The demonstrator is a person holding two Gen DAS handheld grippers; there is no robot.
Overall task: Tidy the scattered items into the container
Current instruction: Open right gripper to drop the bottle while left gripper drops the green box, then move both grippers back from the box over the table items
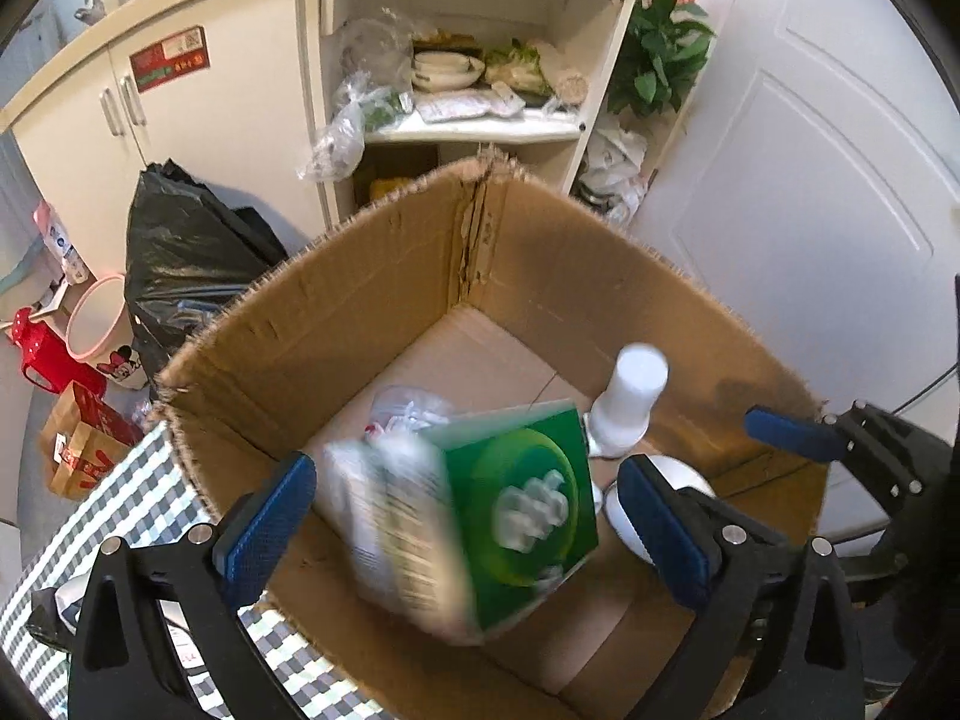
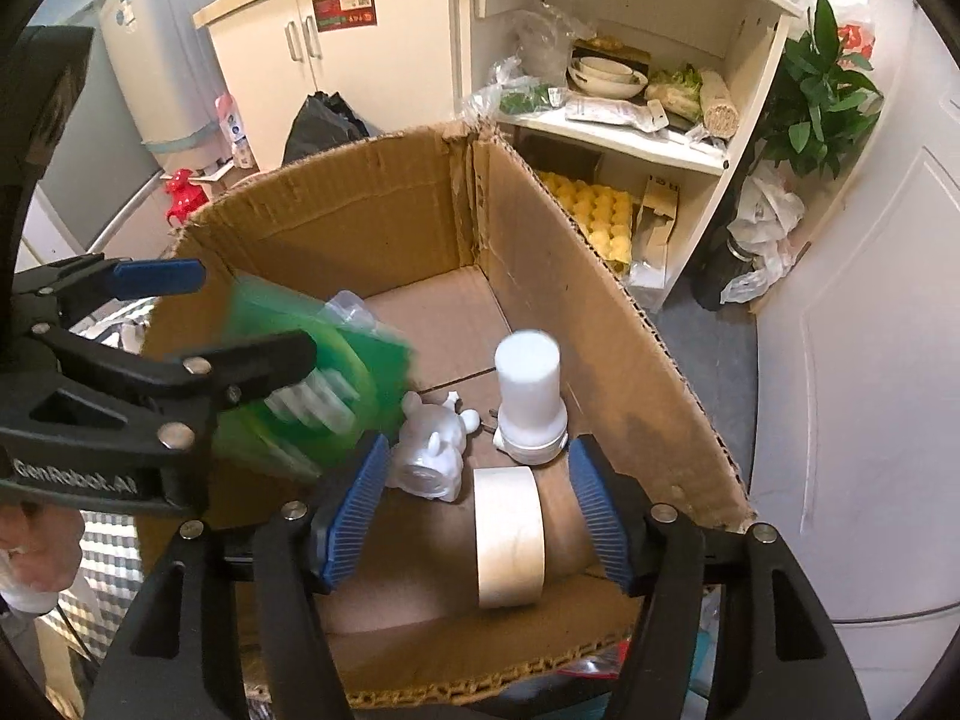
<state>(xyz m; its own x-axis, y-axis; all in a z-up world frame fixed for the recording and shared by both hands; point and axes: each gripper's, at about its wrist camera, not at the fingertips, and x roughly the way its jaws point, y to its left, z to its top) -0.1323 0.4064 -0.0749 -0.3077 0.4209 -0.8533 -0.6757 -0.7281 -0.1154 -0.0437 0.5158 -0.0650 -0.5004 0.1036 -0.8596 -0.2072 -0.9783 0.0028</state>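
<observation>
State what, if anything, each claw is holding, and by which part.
Nothing is held. The left claw is open, and the blurred green box between its fingers touches neither, seemingly falling into the cardboard box. The right claw is open and empty.

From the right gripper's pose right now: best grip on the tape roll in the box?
Take the tape roll across its two flat side faces, coming straight down from above. It stands on edge on the box floor, its faces turned toward the fingers of the open right gripper, which already straddles it. The white figurine stands close on the left, so descend vertically.
</observation>
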